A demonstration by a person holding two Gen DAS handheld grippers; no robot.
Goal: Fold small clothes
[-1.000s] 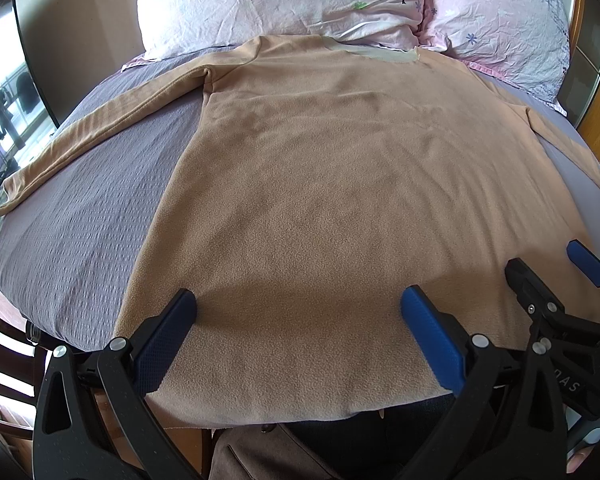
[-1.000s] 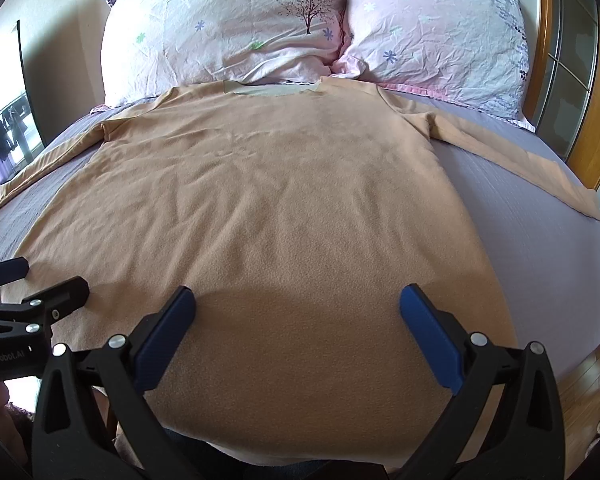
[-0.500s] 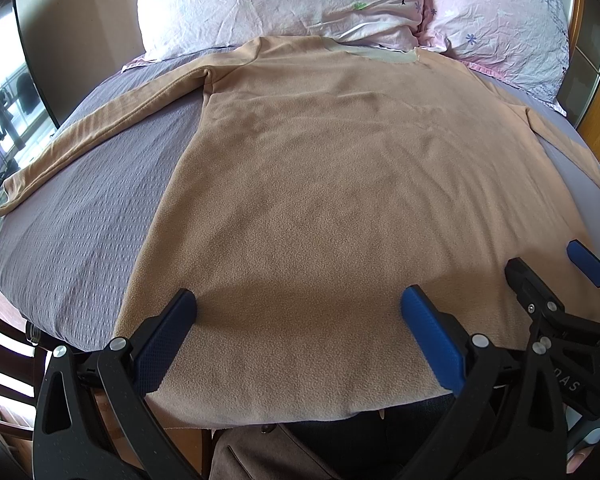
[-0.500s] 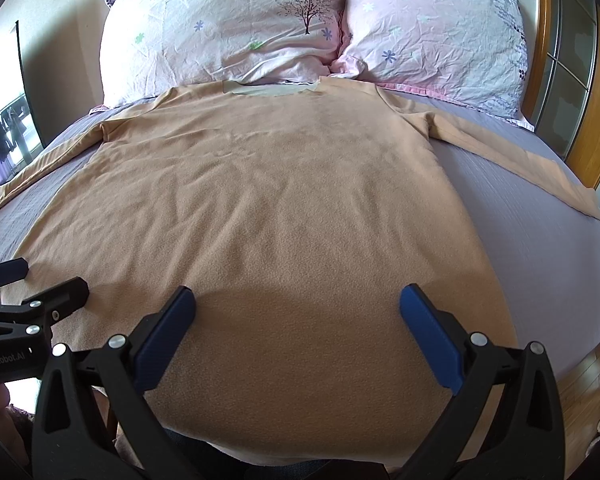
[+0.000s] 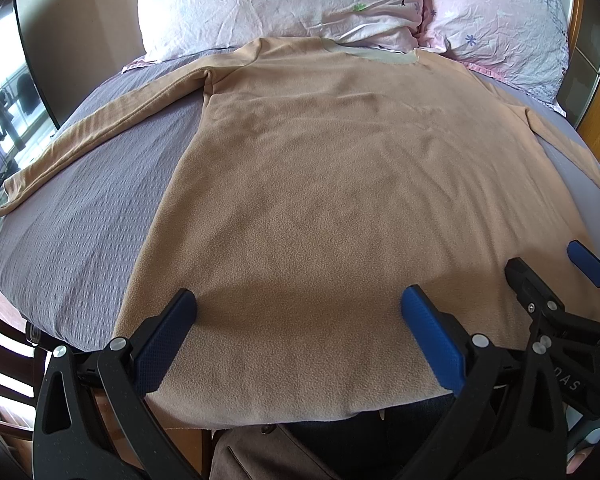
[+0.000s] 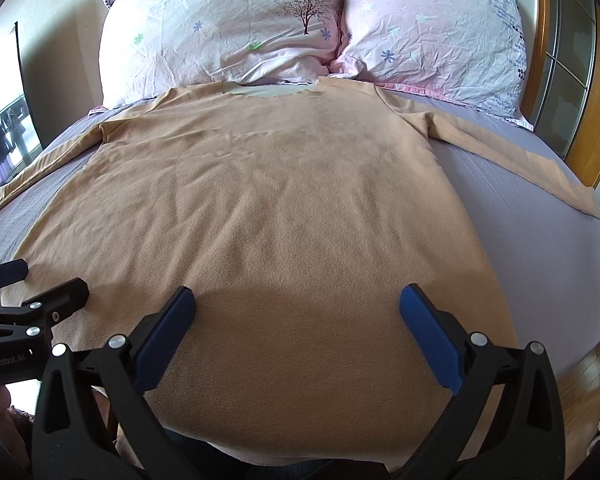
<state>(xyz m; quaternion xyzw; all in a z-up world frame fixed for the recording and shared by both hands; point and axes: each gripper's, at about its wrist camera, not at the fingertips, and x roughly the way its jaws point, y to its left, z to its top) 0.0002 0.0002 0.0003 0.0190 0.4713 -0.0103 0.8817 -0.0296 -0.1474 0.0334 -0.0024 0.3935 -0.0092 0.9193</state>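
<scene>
We hold the left gripper (image 5: 298, 312) and right gripper (image 6: 298, 312) wide apart, empty, over the near hem of the tan shirt (image 6: 268, 208), spread flat on the bed (image 5: 80, 232). Folding looks unstarted; next we'd likely pinch a sleeve or side edge.

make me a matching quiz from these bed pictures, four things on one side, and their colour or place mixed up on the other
Things:
1. long-sleeved top
2. bedsheet
3. tree-print pillow
4. left tool

Descriptions:
A. grey-purple
B. open, over the hem
C. tan, spread flat with sleeves out
D. pale pink, against the wall above the collar

Pairs: 1-C, 2-A, 3-D, 4-B
</scene>
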